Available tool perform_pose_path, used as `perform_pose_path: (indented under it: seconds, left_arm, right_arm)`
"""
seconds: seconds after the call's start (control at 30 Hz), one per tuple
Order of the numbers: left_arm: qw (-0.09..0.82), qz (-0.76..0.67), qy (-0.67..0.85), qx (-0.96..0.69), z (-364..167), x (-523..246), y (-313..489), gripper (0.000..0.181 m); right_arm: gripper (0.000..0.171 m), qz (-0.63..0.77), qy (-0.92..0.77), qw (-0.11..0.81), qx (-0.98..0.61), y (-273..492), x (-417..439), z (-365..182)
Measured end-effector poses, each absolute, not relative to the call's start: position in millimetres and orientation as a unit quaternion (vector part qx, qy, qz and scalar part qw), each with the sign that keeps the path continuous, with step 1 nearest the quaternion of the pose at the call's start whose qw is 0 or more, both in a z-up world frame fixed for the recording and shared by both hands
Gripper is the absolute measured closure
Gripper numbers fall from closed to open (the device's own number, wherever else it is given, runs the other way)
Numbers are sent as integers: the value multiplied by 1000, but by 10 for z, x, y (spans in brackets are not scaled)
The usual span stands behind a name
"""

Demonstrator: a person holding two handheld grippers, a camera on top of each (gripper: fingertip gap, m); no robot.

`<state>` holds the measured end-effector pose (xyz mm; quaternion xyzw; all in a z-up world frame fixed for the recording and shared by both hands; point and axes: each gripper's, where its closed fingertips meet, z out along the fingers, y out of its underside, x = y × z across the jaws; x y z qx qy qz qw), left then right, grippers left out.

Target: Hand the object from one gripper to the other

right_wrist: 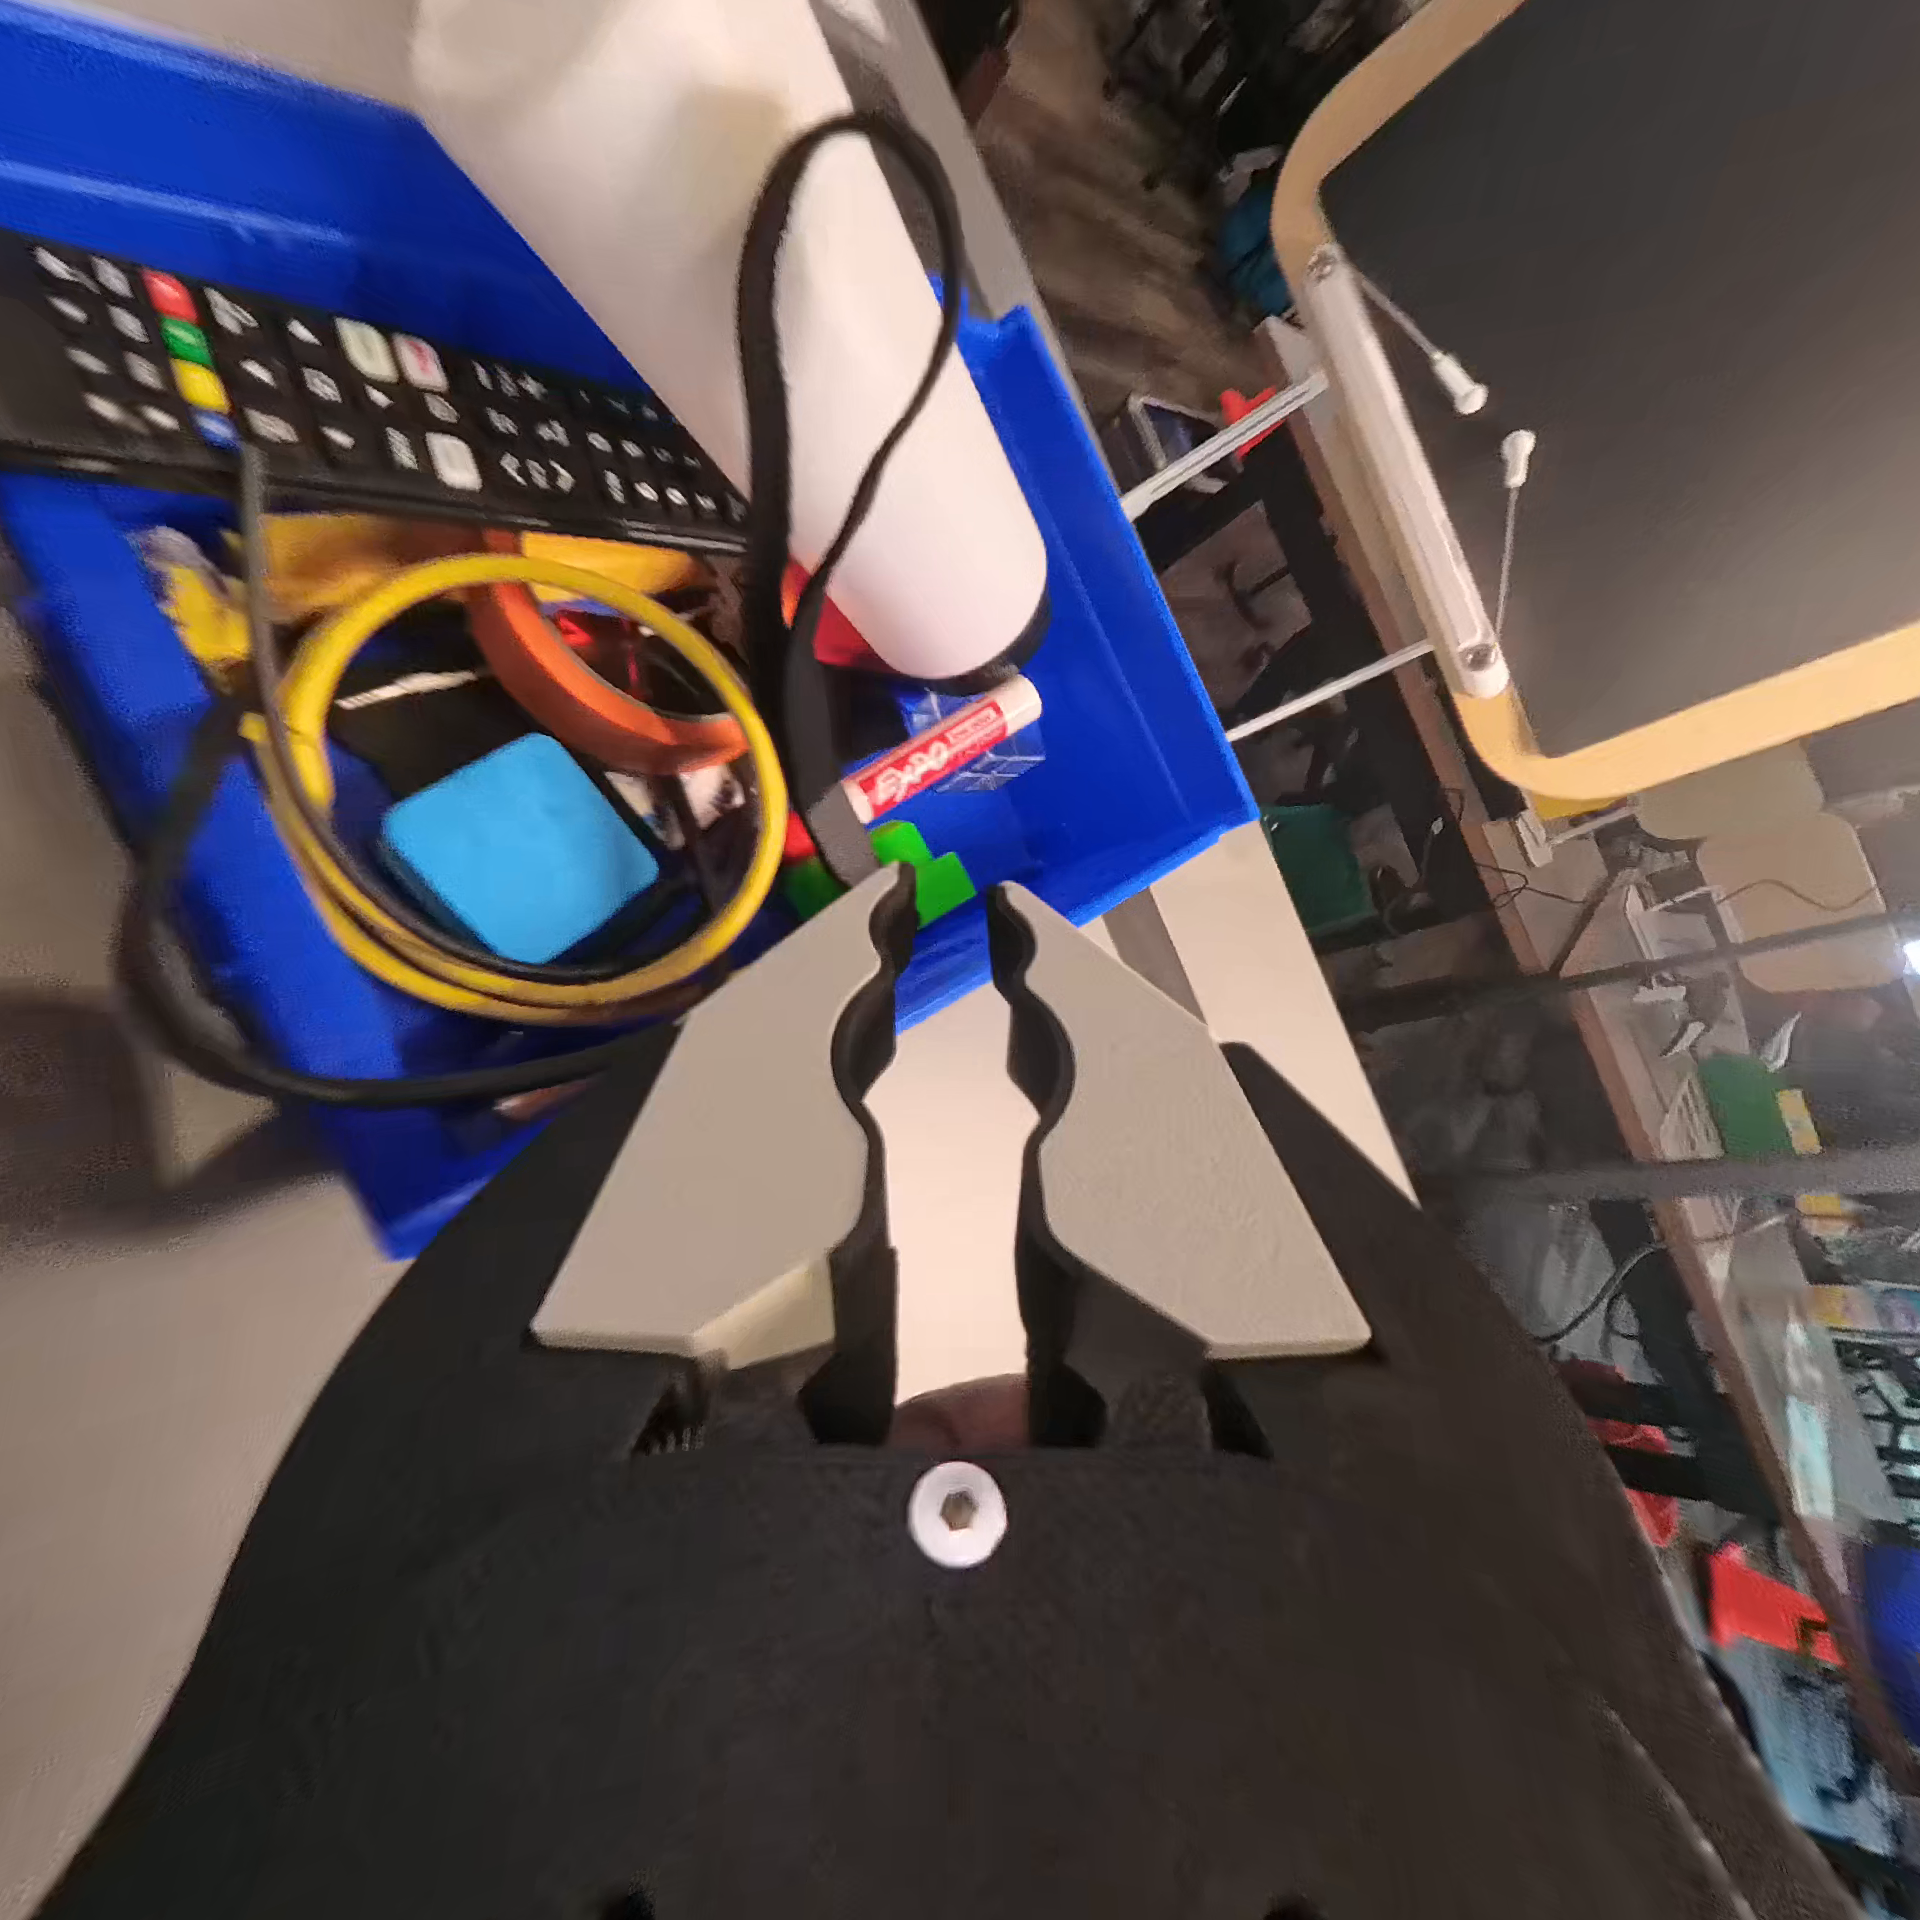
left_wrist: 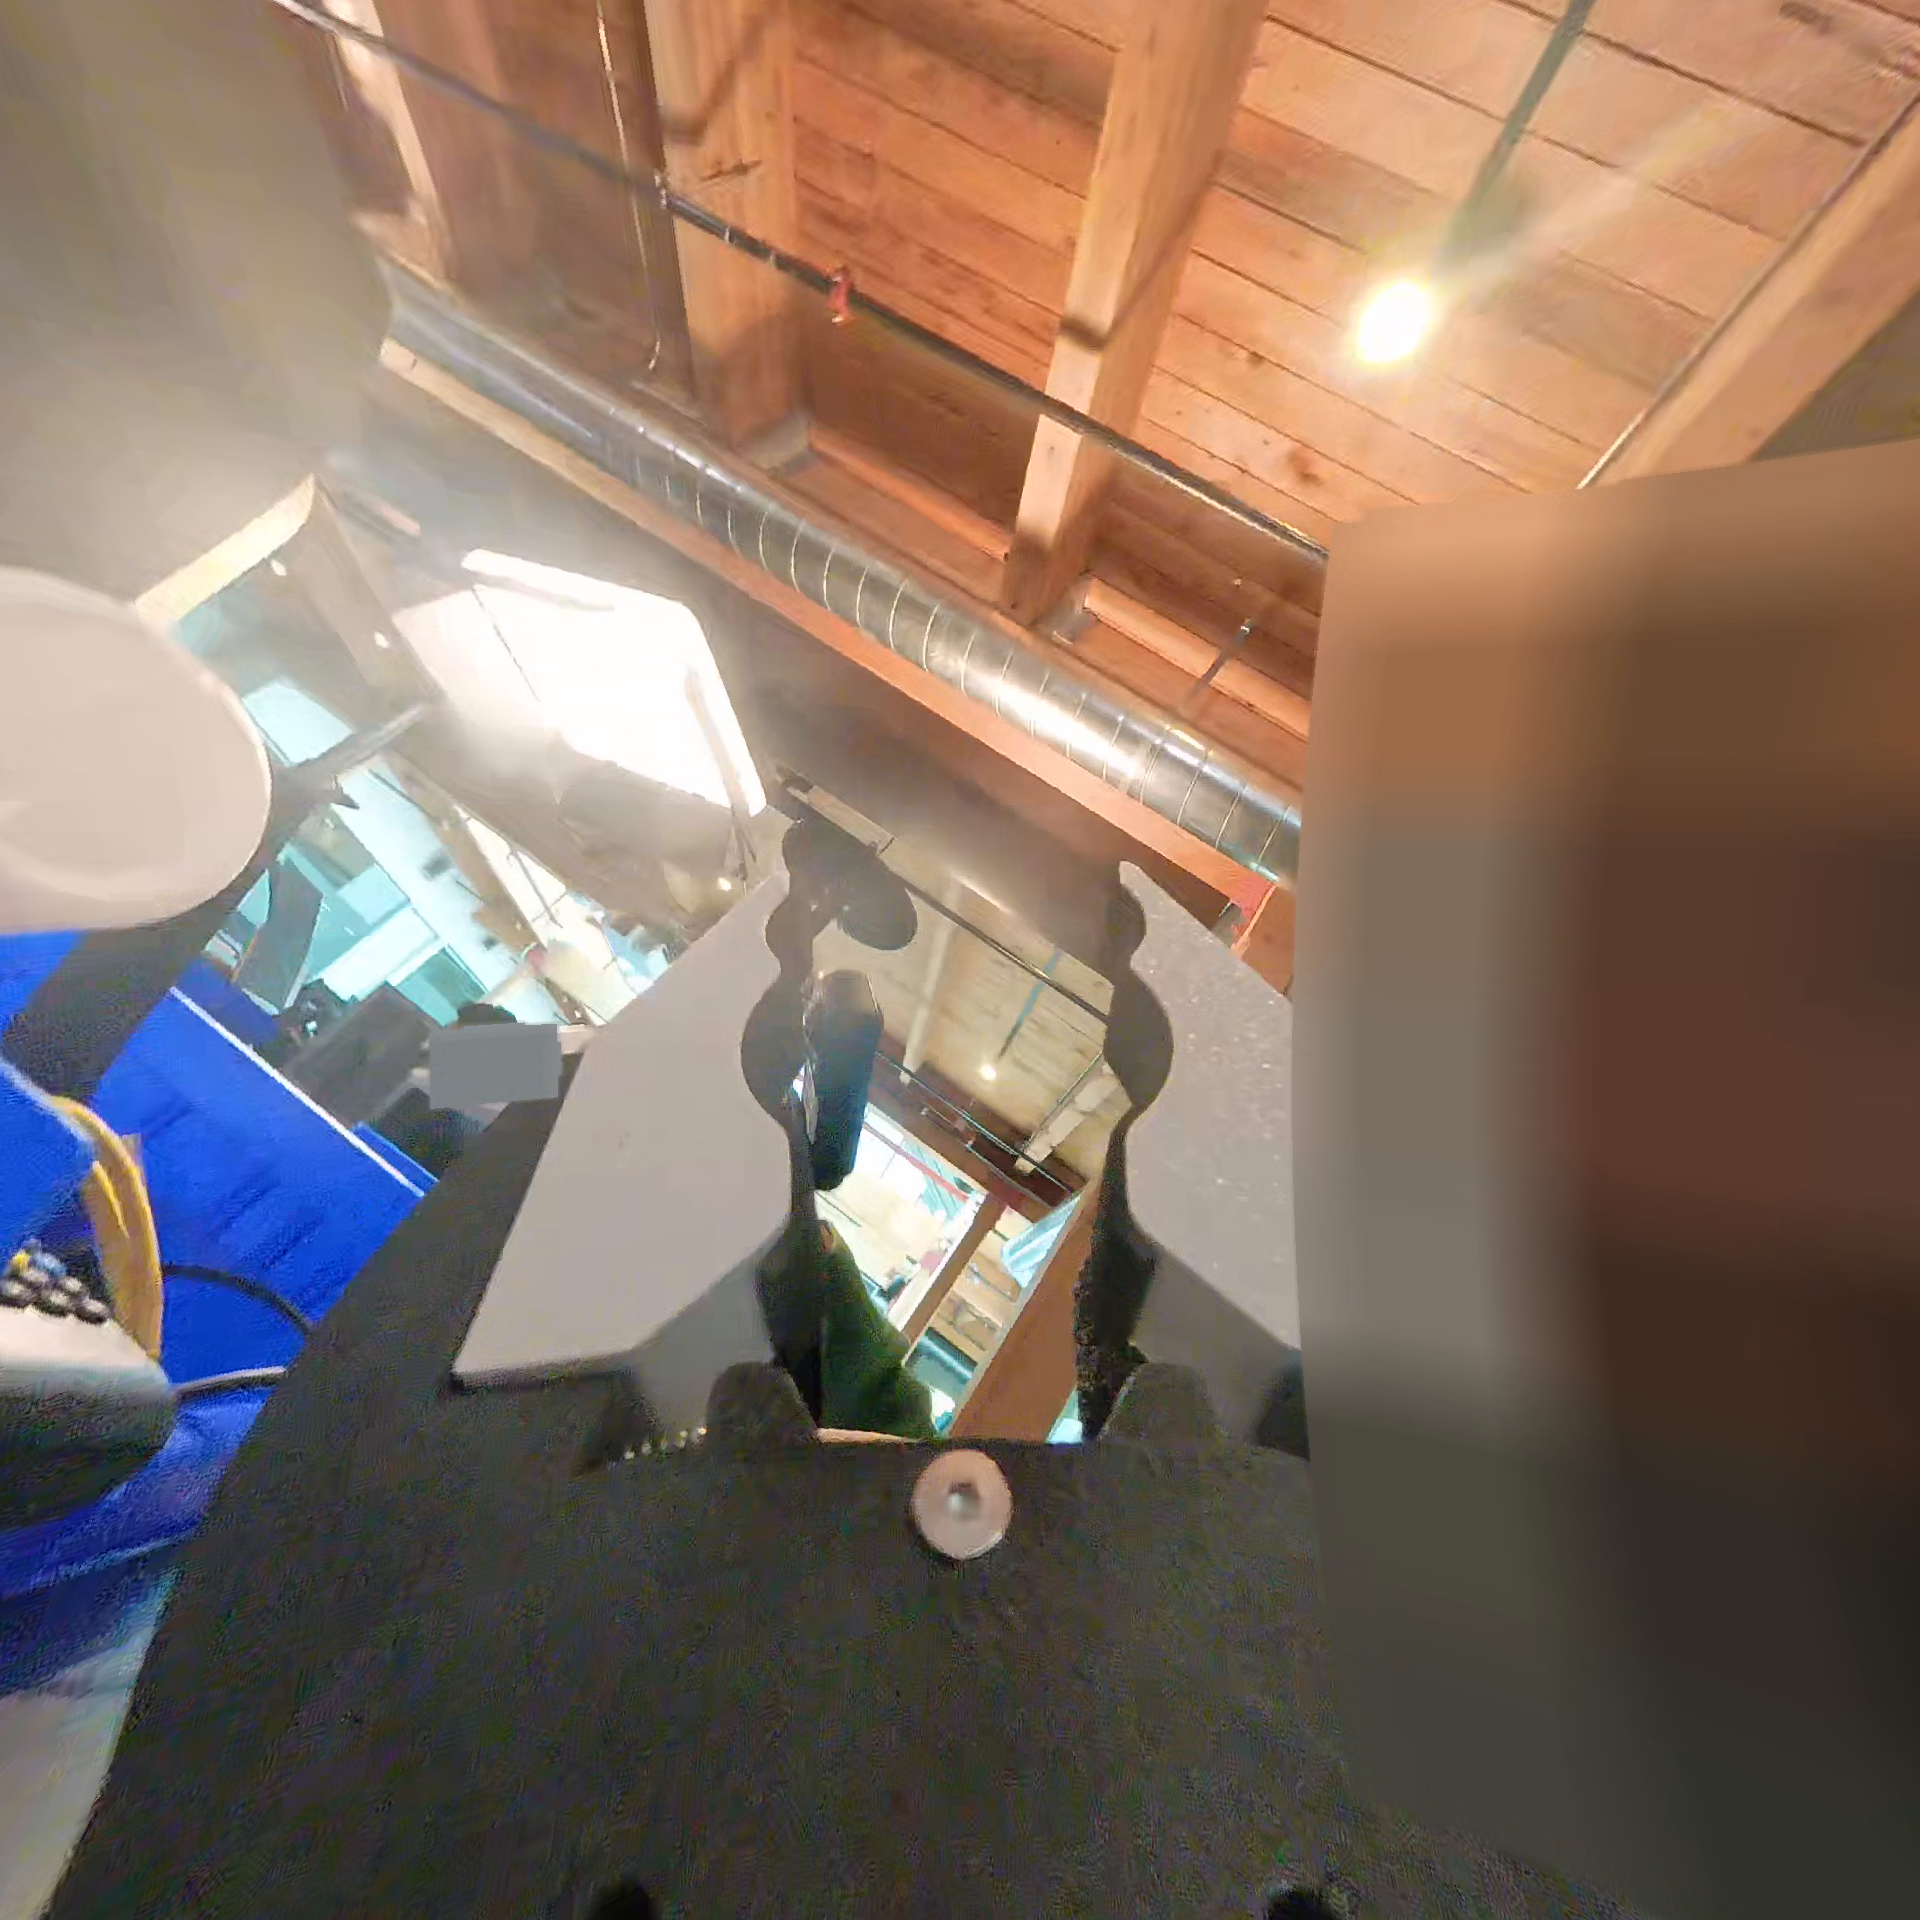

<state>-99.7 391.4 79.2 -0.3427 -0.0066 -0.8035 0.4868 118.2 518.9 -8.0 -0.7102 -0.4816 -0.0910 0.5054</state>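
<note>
A black strap loop point(right_wrist: 769, 343) with a grey end point(right_wrist: 840, 826) lies across a white cylinder point(right_wrist: 727, 260) that stands in a blue bin point(right_wrist: 1122, 665). My right gripper point(right_wrist: 943, 891) points at the bin's near corner, its jaws a narrow gap apart. The strap's grey end touches the tip of its left finger point(right_wrist: 727, 1122); nothing sits between the jaws. My left gripper point(left_wrist: 951, 883) is wide open and empty, and it points up at a wooden ceiling point(left_wrist: 1299, 208). The white cylinder point(left_wrist: 114, 748) and the blue bin point(left_wrist: 249, 1164) show at the left edge of its view.
The bin holds a black remote point(right_wrist: 343, 395), a yellow cable coil point(right_wrist: 343, 935), an orange ring point(right_wrist: 582, 686), a light blue block point(right_wrist: 520, 842), a red marker point(right_wrist: 935, 764) and green blocks point(right_wrist: 920, 868). It sits on a white table point(right_wrist: 1247, 987). A dark wood-rimmed board point(right_wrist: 1662, 364) and cluttered shelves point(right_wrist: 1714, 1143) are to the right. There is about 25 cm between the tips of the two grippers. The white cylinder point(right_wrist: 727, 260) is about 11 cm from my right fingertips.
</note>
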Motion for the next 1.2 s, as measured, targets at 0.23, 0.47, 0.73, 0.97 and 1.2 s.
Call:
perform_pose_path:
  seconds: [0.23,0.47,0.73,0.97,1.2]
  left_arm:
    - [454,-815,-1,-360,666,-855,3914,127]
    - [462,-806,-11,-369,588,-893,3919,128]
    - [465,-804,-23,-370,548,-925,3936,128]
    - [460,-808,-32,-367,529,-967,3930,129]
    - [455,-810,-45,-368,508,-989,3970,131]
  right_arm:
    - [144,-151,-612,342,-697,5984,1139,-423]
    - [139,-178,-711,124,-669,6329,1076,-844]
    - [139,-76,-688,-1,-722,6187,1100,-1136]
    - [138,-69,-664,1,-744,6135,1080,-1202]
    - [116,-73,-664,10,-745,6050,1077,-1217]
